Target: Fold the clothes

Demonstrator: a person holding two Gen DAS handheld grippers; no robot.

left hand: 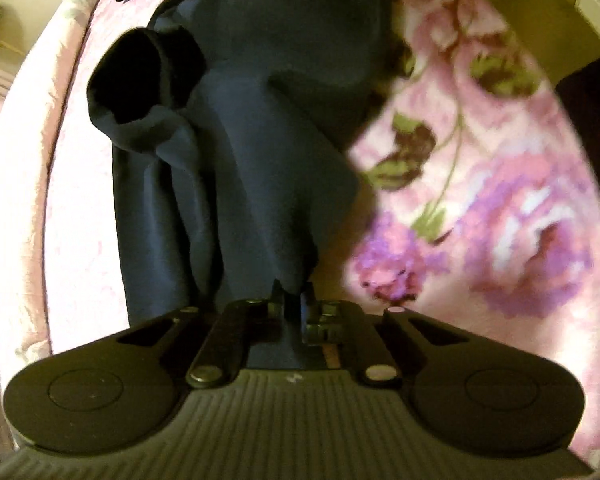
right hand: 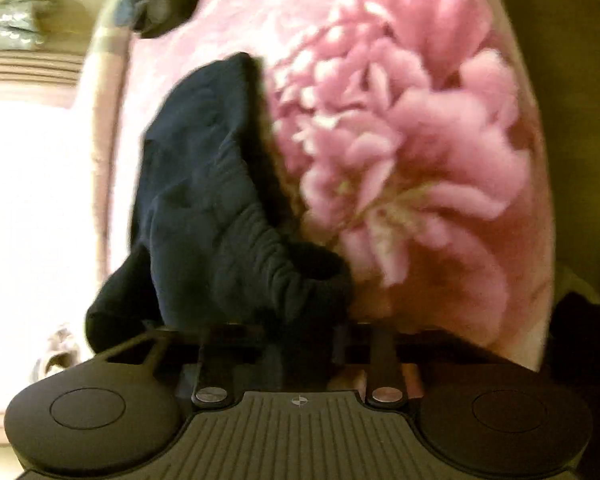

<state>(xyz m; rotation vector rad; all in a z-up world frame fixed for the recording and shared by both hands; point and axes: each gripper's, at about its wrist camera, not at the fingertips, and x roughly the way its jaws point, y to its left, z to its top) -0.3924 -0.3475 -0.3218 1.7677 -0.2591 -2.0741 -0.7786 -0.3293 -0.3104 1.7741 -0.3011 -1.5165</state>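
Left wrist view: both grippers, left gripper and right gripper, had jaws pinched on the navy garment, stretching it over the floral blanket for folding.

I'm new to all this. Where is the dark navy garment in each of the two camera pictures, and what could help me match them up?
Left wrist view: the navy garment fills the centre, running from the top down to the left hand-held gripper, which pinches it.
Right wrist view: it is bunched left of centre, reaching down to the right hand-held gripper.
Shared landmark: the pink floral blanket under it, on the right in both.
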